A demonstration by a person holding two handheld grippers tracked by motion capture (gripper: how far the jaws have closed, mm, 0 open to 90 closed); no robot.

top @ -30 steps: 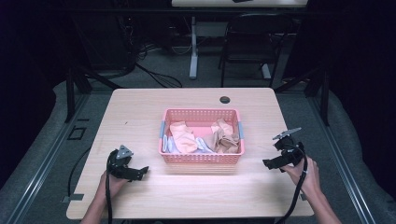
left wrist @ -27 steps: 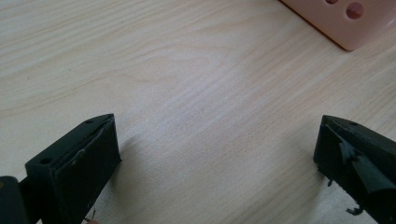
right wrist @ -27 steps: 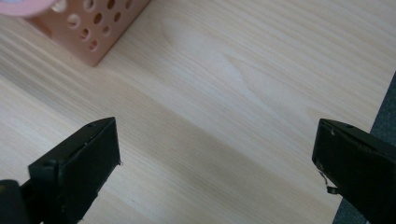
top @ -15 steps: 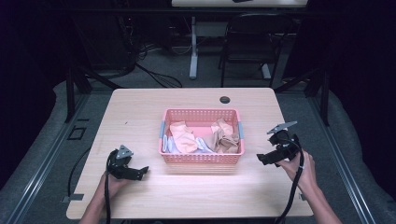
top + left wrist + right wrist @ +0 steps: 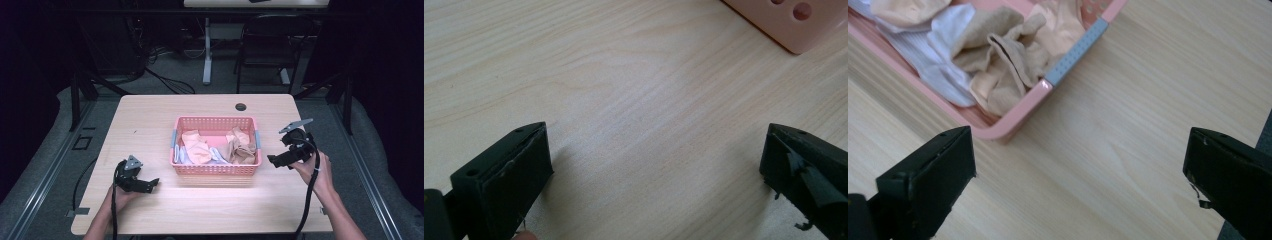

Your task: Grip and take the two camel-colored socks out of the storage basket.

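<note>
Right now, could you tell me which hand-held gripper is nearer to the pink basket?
Right. The right hand-held gripper hovers just off the pink basket at its right end; the left hand-held gripper sits farther off, toward the table's front-left.

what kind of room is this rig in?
Probably a lab or recording workspace, not a home. A light wooden table stands on grey carpet amid dark surroundings, loose black cables run across the floor behind it, and a black chair sits at a second table beyond. A pink plastic basket of crumpled cloths sits mid-table.

Pink basket (image 5: 216,169) mid-table, upright, holding crumpled beige, peach, white cloths (image 5: 240,148).
</note>
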